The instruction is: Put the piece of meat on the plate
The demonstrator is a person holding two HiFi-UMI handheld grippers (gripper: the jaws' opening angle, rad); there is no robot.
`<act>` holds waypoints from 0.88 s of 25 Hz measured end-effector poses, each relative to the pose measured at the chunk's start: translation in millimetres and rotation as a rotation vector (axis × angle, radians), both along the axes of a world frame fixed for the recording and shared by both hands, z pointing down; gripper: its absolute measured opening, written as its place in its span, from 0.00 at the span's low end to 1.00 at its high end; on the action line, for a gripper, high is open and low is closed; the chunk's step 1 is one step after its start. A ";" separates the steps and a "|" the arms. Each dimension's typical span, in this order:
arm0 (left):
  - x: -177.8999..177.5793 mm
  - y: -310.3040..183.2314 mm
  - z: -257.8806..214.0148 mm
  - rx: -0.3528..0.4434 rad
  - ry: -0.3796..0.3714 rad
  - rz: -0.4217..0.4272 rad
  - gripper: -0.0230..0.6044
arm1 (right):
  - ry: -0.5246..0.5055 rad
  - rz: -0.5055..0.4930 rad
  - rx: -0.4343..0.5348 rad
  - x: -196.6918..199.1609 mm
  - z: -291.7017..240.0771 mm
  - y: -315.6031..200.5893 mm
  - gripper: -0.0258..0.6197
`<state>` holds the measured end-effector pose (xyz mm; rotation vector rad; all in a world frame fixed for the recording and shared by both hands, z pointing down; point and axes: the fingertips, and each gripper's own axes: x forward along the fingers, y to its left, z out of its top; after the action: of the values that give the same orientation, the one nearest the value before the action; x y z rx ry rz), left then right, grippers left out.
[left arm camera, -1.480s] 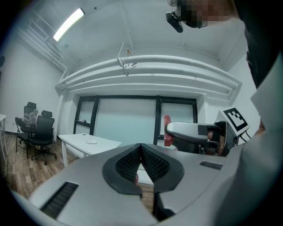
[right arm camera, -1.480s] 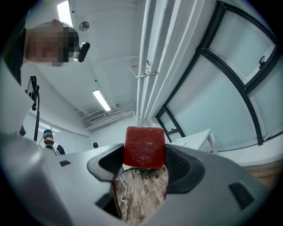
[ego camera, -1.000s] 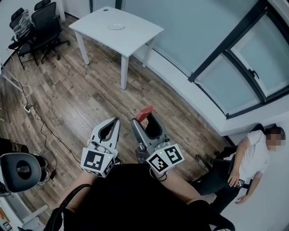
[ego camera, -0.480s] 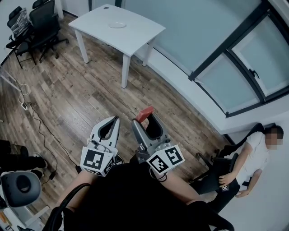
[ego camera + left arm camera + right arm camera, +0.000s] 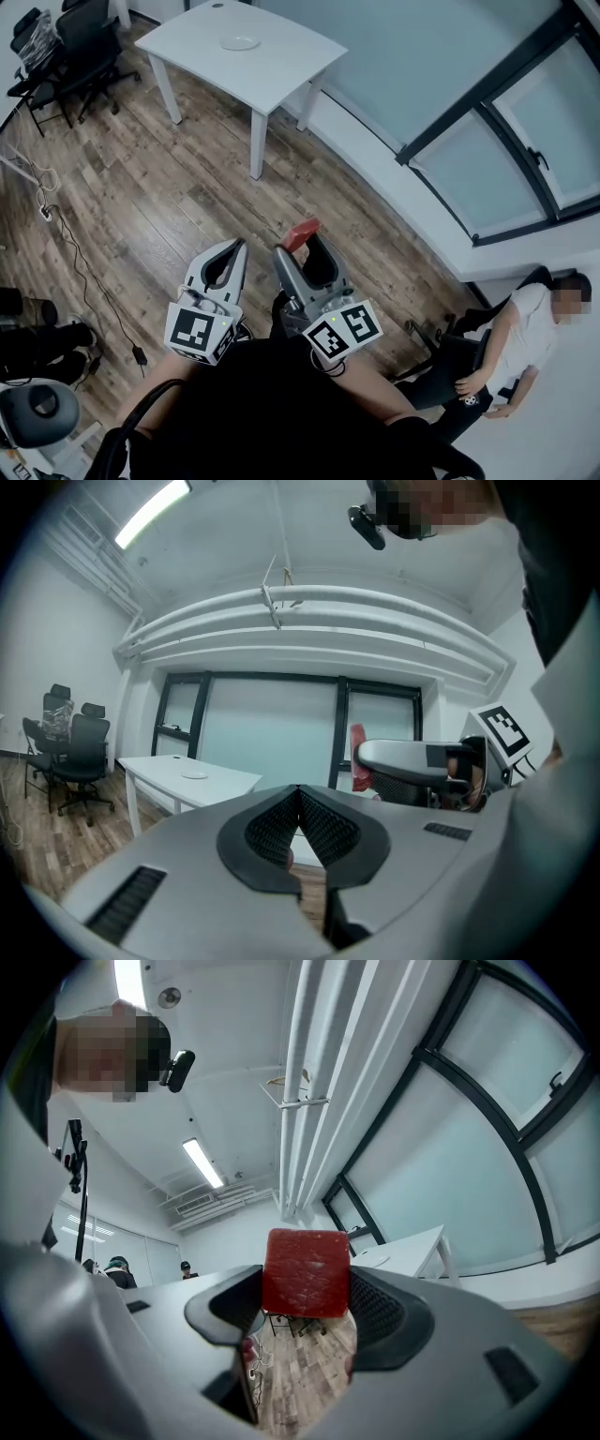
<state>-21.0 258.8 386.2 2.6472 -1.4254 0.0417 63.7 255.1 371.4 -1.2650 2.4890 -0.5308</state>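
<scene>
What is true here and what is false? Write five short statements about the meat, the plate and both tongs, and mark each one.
1. The right tongs are shut on the piece of meat. True.
2. The left tongs hold a second piece of meat. False: their jaws are together with nothing between them.
3. The plate sits on the white table. True.
4. The meat lies on the plate. False: it is in the right tongs, held over the floor and well short of the table.
5. The floor is carpeted. False: it is wood planks.
</scene>
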 end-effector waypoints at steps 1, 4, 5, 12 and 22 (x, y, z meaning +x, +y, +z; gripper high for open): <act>3.1 -9.8 1.3 -0.002 -0.003 -0.009 0.03 | 0.003 -0.008 0.003 2.6 1.6 -10.3 0.48; 13.4 -42.1 -0.9 0.003 -0.008 -0.033 0.03 | 0.002 -0.041 0.006 9.9 0.8 -45.8 0.48; 18.0 -53.2 -3.6 0.010 -0.014 -0.039 0.03 | -0.001 -0.052 0.009 13.7 -1.3 -58.1 0.48; 54.9 -126.5 -18.0 0.023 -0.032 -0.097 0.03 | -0.006 -0.109 0.027 48.8 -15.1 -135.0 0.48; 95.4 -180.4 -21.0 0.031 -0.052 -0.149 0.03 | -0.011 -0.182 0.037 80.5 -16.9 -191.2 0.48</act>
<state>74.4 78.4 365.1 2.5737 -1.6480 0.0742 144.2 63.9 354.5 -1.0252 2.6079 -0.5302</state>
